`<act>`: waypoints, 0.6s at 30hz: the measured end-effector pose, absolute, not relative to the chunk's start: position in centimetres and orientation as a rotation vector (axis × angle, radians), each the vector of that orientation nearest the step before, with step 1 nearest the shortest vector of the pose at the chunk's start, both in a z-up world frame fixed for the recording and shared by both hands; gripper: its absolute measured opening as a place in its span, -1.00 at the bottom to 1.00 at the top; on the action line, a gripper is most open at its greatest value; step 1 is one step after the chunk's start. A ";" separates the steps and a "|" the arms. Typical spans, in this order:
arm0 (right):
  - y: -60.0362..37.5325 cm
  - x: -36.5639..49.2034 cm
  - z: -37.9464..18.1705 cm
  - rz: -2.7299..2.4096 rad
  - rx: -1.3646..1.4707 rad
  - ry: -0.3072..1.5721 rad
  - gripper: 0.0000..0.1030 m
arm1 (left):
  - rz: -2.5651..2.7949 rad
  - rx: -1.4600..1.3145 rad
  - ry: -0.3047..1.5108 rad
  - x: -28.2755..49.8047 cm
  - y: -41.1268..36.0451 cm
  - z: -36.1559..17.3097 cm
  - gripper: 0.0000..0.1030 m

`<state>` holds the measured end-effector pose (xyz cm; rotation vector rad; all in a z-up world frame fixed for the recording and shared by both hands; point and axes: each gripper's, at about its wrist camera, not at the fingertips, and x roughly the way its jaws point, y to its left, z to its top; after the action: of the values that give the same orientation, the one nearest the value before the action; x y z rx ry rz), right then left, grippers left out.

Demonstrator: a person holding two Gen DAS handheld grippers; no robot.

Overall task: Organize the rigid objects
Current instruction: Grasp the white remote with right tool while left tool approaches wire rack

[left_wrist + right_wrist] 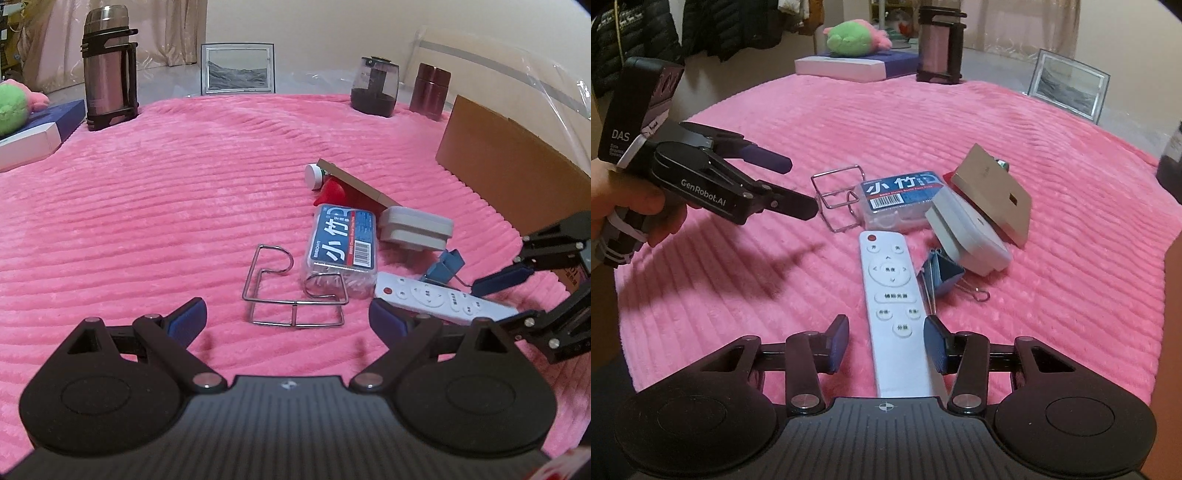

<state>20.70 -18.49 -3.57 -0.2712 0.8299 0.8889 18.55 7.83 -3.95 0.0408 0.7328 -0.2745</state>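
- Our right gripper (886,345) stands open, its blue pads either side of the white remote control (892,295) but not quite touching it, as far as the fisheye lets us judge.
- Our left gripper (286,319) hangs wide open and empty, just short of the wire rack (291,286).
- To grip well, we should centre the remote between the pads, close squarely on its long edges, and lift straight.
- The blue binder clip (942,273) lies just right of the right pad; we should keep clear of its wire handle.
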 end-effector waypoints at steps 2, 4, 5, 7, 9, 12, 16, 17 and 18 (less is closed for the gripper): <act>-18.3 21.2 -3.8 0.890 -0.275 0.835 -0.16 | -0.282 0.045 0.731 18.6 7.7 -4.0 0.79; -18.1 21.8 -4.2 0.900 -0.265 0.864 -0.16 | -0.293 0.053 0.726 18.6 7.6 -4.0 0.79; -18.1 22.0 -4.4 0.908 -0.260 0.875 -0.16 | -0.298 0.055 0.725 18.6 7.6 -4.0 0.79; -18.3 22.2 -4.6 0.912 -0.242 0.885 -0.16 | -0.304 0.060 0.724 18.8 7.4 -4.0 0.79; -18.7 22.2 -4.6 0.908 -0.195 0.895 -0.16 | -0.299 0.070 0.721 18.9 7.3 -4.2 0.79; -19.1 22.1 -4.4 0.885 -0.149 0.901 -0.31 | -0.296 0.065 0.726 19.3 7.1 -4.5 0.79; -19.1 20.8 -3.8 0.846 -0.130 0.882 -0.32 | -0.307 0.068 0.741 20.0 6.7 -5.0 0.79; -19.0 20.4 -3.8 0.835 -0.129 0.878 -0.32 | -0.306 0.076 0.744 20.2 6.6 -5.2 0.79; -19.0 20.0 -3.8 0.828 -0.127 0.873 -0.32 | -0.304 0.079 0.747 20.3 6.5 -5.3 0.79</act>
<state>20.05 -19.04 -3.75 -0.1269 0.8734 0.8285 20.35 6.50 -5.31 0.0795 0.7466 -0.3043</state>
